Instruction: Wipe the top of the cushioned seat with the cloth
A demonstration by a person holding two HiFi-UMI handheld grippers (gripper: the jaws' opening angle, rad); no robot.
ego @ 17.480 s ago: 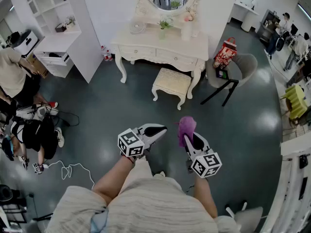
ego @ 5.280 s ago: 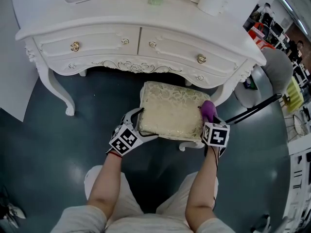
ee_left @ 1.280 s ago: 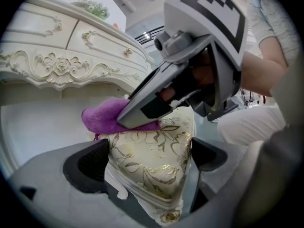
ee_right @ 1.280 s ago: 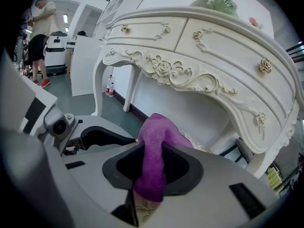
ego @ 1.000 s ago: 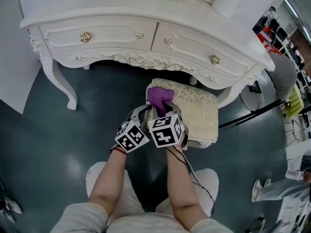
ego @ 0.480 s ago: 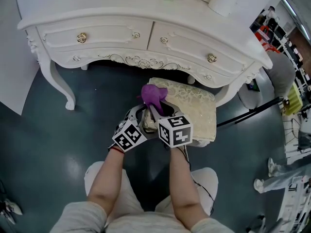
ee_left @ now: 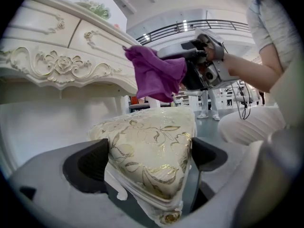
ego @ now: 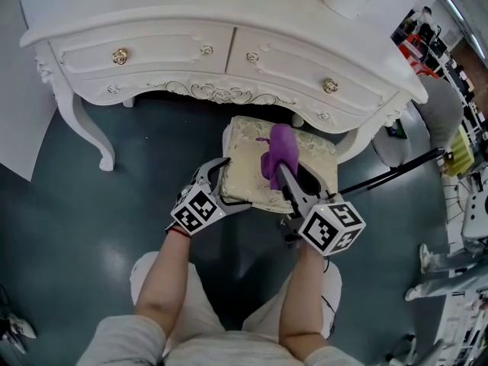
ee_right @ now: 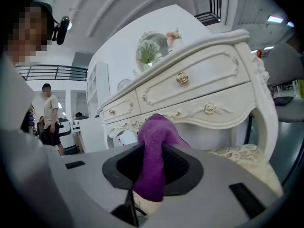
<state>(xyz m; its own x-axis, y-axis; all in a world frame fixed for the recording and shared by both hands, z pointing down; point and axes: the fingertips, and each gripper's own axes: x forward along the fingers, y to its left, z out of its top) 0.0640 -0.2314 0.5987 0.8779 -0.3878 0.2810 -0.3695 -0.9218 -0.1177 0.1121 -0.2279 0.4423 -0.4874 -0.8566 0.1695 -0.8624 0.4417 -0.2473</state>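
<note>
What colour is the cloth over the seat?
The cloth is purple, clearest in the left gripper view.

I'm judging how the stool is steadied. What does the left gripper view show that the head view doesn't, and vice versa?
Only the left gripper view: the left gripper presses its dark pads on both sides of a corner of the cream, gold-patterned cushioned seat, and the purple cloth hangs clear above the seat top. Only the head view: the person's left forearm, and the cloth placed over the seat's middle. Both: the right gripper clamping the cloth, and the seat.
</note>
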